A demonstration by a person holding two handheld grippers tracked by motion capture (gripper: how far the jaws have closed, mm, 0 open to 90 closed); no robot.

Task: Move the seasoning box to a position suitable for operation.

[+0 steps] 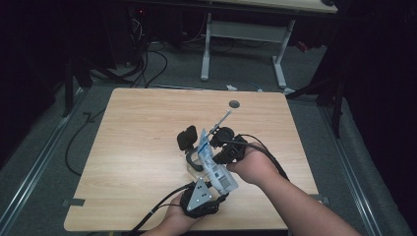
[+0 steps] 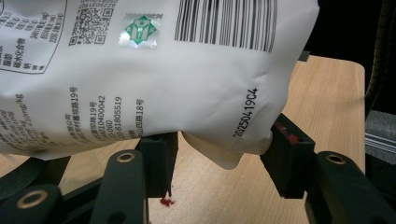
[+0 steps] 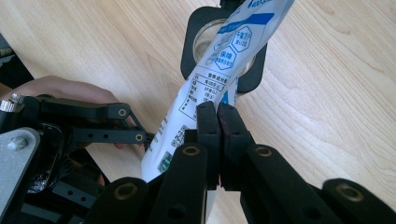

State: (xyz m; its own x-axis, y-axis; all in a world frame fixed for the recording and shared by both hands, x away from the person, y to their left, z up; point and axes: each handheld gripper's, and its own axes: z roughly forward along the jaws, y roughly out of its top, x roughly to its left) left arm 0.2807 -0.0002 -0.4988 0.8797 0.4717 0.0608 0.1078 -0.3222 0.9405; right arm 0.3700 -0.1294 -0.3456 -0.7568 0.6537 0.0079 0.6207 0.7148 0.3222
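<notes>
A white and blue printed pouch [image 1: 216, 169] is held off the wooden table [image 1: 137, 147] between both grippers. My left gripper [image 1: 221, 189] comes in from the near edge, and its jaws clasp the pouch's bulging lower corner [image 2: 224, 140] from both sides. My right gripper [image 3: 218, 116] stands shut, pinching the pouch's side edge [image 3: 210, 84] about halfway up. The pouch's top end leans over a black-rimmed glass container [image 3: 198, 42], which stands on the table just left of the pouch [image 1: 187, 140].
A thin light rod [image 1: 221, 120] lies on the table beyond the right gripper. A round grey hole [image 1: 234, 104] sits near the table's far edge. Cables [image 1: 157, 209] trail off the near edge. A small red mark [image 2: 166, 201] is on the wood under the left jaws.
</notes>
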